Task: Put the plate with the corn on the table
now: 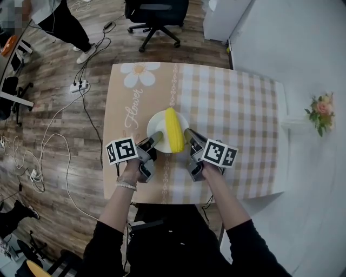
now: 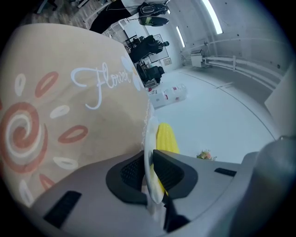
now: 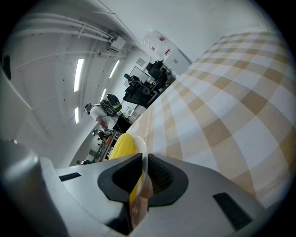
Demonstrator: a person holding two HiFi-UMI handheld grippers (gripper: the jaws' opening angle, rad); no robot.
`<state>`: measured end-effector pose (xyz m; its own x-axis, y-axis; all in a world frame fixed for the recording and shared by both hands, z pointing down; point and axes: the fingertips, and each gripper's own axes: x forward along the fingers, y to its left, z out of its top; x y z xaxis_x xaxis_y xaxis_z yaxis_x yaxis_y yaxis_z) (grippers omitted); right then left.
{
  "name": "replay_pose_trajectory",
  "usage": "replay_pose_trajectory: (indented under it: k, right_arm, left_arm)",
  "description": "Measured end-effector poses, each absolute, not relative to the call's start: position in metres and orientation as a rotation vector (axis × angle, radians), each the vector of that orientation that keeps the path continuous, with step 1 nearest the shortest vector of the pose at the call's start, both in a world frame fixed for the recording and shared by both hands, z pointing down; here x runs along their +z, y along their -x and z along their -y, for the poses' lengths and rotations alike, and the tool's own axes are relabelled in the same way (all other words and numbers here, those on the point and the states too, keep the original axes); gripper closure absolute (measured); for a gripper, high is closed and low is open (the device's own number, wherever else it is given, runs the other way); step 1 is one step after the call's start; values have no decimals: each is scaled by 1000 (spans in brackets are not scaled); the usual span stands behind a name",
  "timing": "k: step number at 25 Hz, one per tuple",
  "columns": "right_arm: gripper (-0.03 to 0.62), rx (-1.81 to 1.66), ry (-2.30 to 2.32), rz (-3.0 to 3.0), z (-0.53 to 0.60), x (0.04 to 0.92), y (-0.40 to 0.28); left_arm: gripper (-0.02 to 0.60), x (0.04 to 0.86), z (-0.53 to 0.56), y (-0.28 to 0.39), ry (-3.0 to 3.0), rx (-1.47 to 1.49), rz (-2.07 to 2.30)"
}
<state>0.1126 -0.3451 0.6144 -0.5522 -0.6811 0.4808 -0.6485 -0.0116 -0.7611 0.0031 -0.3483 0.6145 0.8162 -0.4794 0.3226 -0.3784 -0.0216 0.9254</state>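
A person seated at a table holds a white plate by its two sides with a pair of hand-held tongs, a single yellow ear of corn lying lengthwise across the dish. The left gripper clamps the plate's left rim and the right gripper its right rim. Both point away from the person and slightly downward, with their marker cubes facing up. In the left gripper view, the left gripper has its dark ribbed pads closed on the thin white edge of the plate, with the corn just past them. In the right gripper view, the right gripper is likewise clenched on the plate, with the corn beside the pads. The plate is over the near middle of the table, where the tan flower-printed part of the tablecloth meets the beige-and-white check; whether it rests on the cloth cannot be told. A bunch of flowers sits to the right of the table, and a black office chair stands beyond it. Cables trail over the wooden floor at left, near a standing person.
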Motion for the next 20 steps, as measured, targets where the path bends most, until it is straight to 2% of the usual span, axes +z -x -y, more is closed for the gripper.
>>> replay_pose_trajectory:
  k: [13, 20]
  right_arm:
    - [523, -1774, 1619, -2150, 350, 634, -116]
    - [522, -1798, 1705, -2127, 351, 638, -116]
  left_arm:
    - [531, 633, 353, -6, -1573, 12, 714]
    - [515, 637, 352, -7, -1577, 159, 743]
